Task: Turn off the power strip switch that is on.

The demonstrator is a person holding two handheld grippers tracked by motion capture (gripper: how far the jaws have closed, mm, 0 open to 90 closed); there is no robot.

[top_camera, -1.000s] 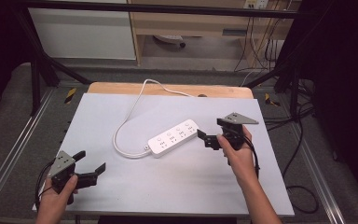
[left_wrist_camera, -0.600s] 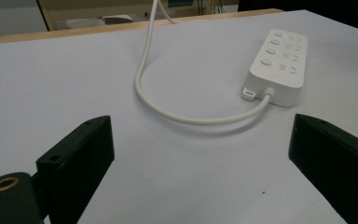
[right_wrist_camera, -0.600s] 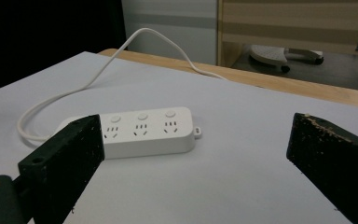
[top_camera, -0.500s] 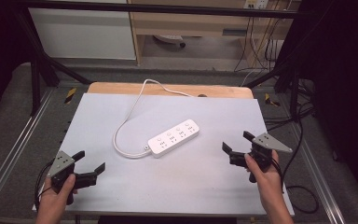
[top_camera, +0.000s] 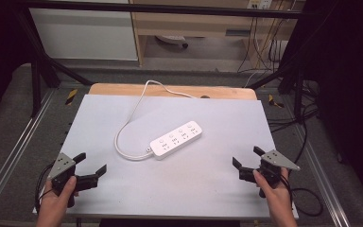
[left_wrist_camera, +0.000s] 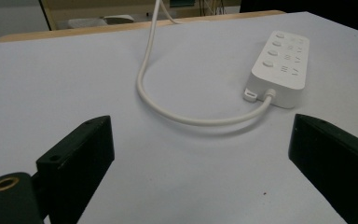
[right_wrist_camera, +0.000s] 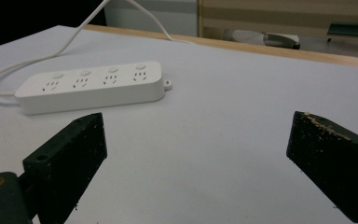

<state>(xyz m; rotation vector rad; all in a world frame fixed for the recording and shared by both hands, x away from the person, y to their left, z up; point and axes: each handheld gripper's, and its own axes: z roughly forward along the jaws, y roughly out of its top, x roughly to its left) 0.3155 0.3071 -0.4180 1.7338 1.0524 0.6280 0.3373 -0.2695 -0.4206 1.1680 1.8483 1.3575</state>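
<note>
High view is showing a white power strip [top_camera: 177, 139] lying mid-table, its cord [top_camera: 131, 120] looping back off the far edge. The left gripper [top_camera: 93, 167] and right gripper [top_camera: 247, 159] are resting wide open and empty near the front corners, well apart from it. Reaching in carelessly risks snagging the cord and dragging the strip.

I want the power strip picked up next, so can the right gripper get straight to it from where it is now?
Probably yes. The right gripper is open and faces the power strip, with bare table between them. The strip's cable trails off its other end, out of the way.
</note>
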